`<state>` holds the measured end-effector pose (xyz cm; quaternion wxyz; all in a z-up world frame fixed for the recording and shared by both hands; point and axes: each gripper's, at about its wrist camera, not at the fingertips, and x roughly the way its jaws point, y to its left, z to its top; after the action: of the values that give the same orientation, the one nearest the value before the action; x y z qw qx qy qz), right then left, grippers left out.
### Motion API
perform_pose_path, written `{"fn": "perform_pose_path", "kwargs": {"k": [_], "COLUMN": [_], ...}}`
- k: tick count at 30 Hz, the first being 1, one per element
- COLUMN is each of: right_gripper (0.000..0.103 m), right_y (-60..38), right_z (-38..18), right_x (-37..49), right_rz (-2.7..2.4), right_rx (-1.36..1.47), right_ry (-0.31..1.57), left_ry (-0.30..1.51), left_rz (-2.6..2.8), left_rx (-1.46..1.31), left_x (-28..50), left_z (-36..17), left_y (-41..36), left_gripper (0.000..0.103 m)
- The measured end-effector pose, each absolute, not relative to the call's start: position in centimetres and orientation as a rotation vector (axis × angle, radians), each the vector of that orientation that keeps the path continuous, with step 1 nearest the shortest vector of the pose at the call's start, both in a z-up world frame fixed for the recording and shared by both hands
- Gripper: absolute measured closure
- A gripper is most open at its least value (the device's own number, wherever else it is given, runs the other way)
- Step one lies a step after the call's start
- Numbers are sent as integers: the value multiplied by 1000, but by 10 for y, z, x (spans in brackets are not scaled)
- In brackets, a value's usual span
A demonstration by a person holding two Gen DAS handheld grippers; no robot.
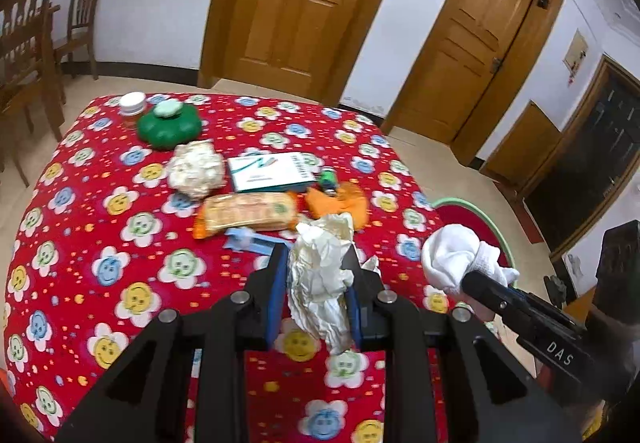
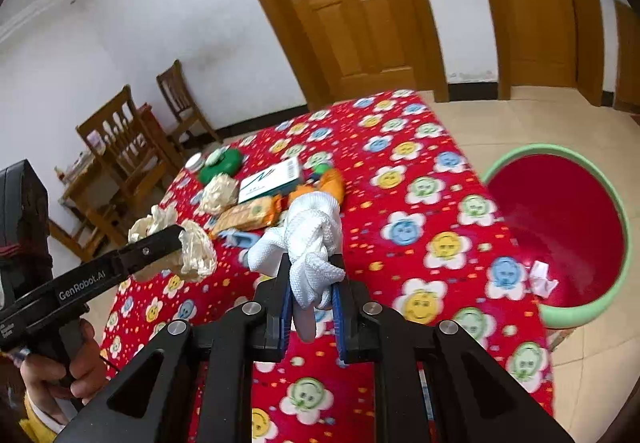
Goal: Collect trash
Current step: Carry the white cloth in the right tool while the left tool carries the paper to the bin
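My left gripper (image 1: 318, 263) is shut on a crumpled cream paper wad (image 1: 322, 263) and holds it above the red flowered table (image 1: 120, 243). It also shows in the right wrist view (image 2: 176, 243), at the left. My right gripper (image 2: 310, 275) is shut on a white knitted cloth ball (image 2: 310, 243) above the table's right part; the ball also shows in the left wrist view (image 1: 452, 259). A red basin with a green rim (image 2: 560, 227) stands on the floor to the right of the table, with one white scrap (image 2: 542, 277) in it.
On the table lie another crumpled paper ball (image 1: 196, 167), an orange snack packet (image 1: 248, 213), a white-and-green box (image 1: 272, 171), orange peel (image 1: 336, 201), a blue strip (image 1: 252, 239), a green lidded dish (image 1: 168, 125) and a white jar (image 1: 132, 105). Wooden chairs (image 1: 28, 43) stand at the left.
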<state>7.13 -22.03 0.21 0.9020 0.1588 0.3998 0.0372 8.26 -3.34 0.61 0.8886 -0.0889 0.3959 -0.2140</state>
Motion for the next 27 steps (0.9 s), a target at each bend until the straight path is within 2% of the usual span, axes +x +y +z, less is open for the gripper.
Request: {"fn": "perform_pose_path", "kwargs": {"k": [13,27], "right_gripper": [86,86], "right_y": [-290,-364], "right_z": [14,-4], "right_x": [46,30], "right_rz": [-56,-227], "right_rx": [415,501], "right_ry": [765,770], "left_ry": [842,857], "left_rz": [-552,-667], "left_rx": [-137,-55], "left_x": [86,100], "left_z": [15,16], "left_y": [-100,-191], "left_gripper": [77,77]}}
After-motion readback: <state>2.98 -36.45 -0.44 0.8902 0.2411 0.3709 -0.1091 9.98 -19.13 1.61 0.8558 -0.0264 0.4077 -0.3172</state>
